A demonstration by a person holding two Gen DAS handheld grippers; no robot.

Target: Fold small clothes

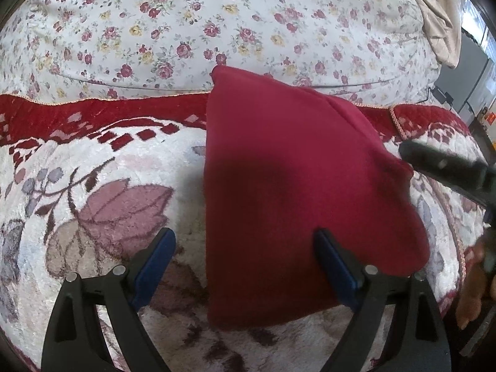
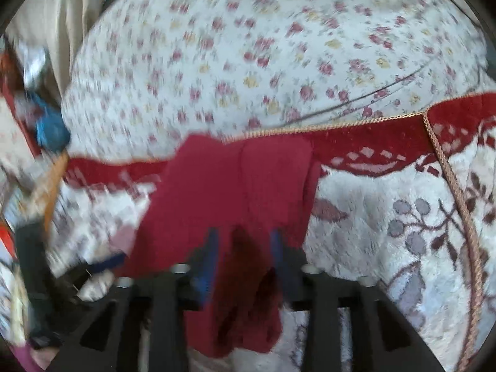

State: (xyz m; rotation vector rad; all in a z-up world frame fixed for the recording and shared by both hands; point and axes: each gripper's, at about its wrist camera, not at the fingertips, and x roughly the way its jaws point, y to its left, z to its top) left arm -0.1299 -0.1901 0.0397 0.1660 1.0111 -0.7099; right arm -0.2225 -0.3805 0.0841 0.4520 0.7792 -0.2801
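Red garment [image 1: 297, 192] between spread left jaws on rug [image 1: 93, 186]; right view alone: bunched fold between parted right jaws.

Right wrist view smeared by motion blur, clutter at its left edge [image 2: 46, 130] too blurred to identify, dark red knitted garment [image 2: 235, 204] hiding the plush patterned rug [image 2: 387, 192] beneath, its lower end behind the right hand-held gripper [image 2: 245, 241]

The garment [image 1: 297, 192] is plain crimson, the rug [image 1: 93, 204] cream with mauve leaf motifs and a red border edged in gold cord, the bedsheet [image 1: 192, 24] white with pink and yellow roses, and the fingers [image 1: 155, 263] blue on black
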